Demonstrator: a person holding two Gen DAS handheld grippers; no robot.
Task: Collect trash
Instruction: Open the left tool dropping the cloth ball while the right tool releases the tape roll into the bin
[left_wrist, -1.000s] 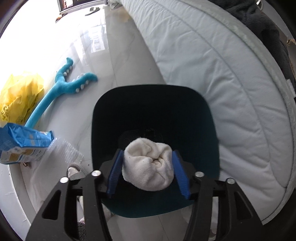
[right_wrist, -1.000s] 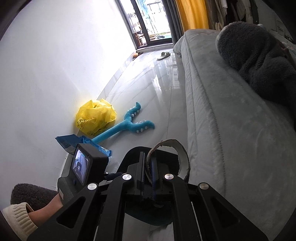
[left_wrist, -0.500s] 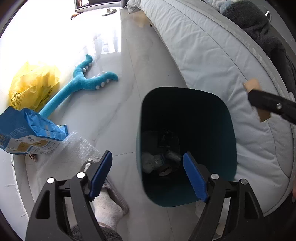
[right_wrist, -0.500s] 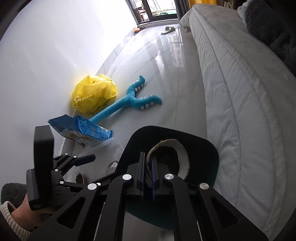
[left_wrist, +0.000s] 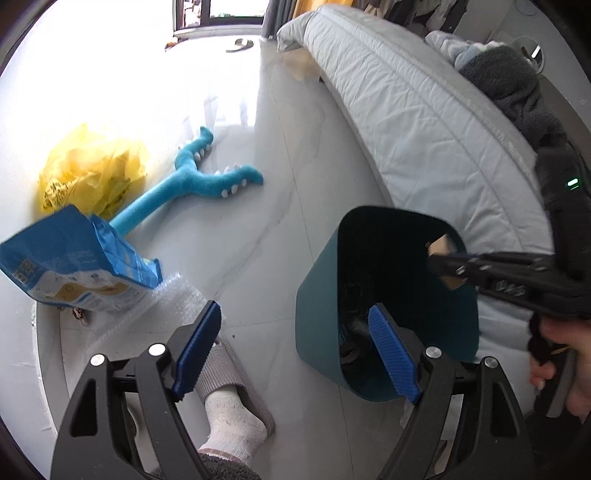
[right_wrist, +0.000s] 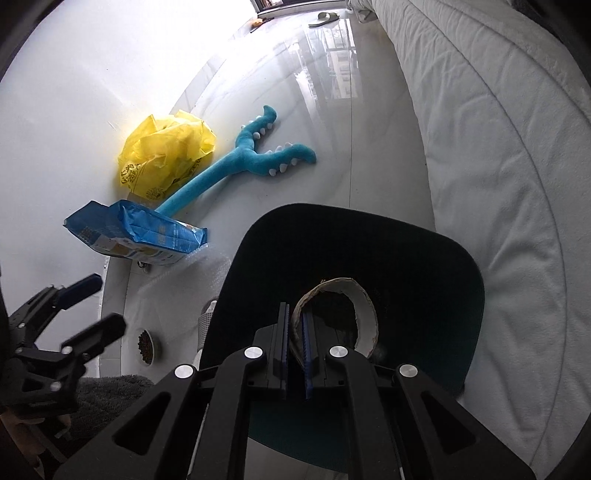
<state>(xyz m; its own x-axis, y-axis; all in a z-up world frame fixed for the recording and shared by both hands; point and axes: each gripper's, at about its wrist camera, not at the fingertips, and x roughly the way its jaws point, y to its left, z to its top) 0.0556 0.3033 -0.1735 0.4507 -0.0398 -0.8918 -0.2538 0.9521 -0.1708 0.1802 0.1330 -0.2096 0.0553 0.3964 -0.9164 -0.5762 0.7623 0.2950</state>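
Your right claw (right_wrist: 295, 332) grips the cardboard ring (right_wrist: 347, 306) over the bin (right_wrist: 461, 258); releasing off-centre risks a floor drop.

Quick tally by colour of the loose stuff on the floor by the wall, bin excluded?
Yellow: 1, crumpled plastic bag
Blue: 2, snack bag and forked plush toy
Clear: 1, bubble wrap
Total: 4

We see a glossy pale marble-tiled floor (left_wrist: 295, 155) running along a bed with a quilted light-grey mattress (left_wrist: 417, 110). Beyond the bed's far end, daylight floods through a glass door (left_wrist: 221, 11); opposite the bed stands a plain white wall (right_wrist: 74, 92).
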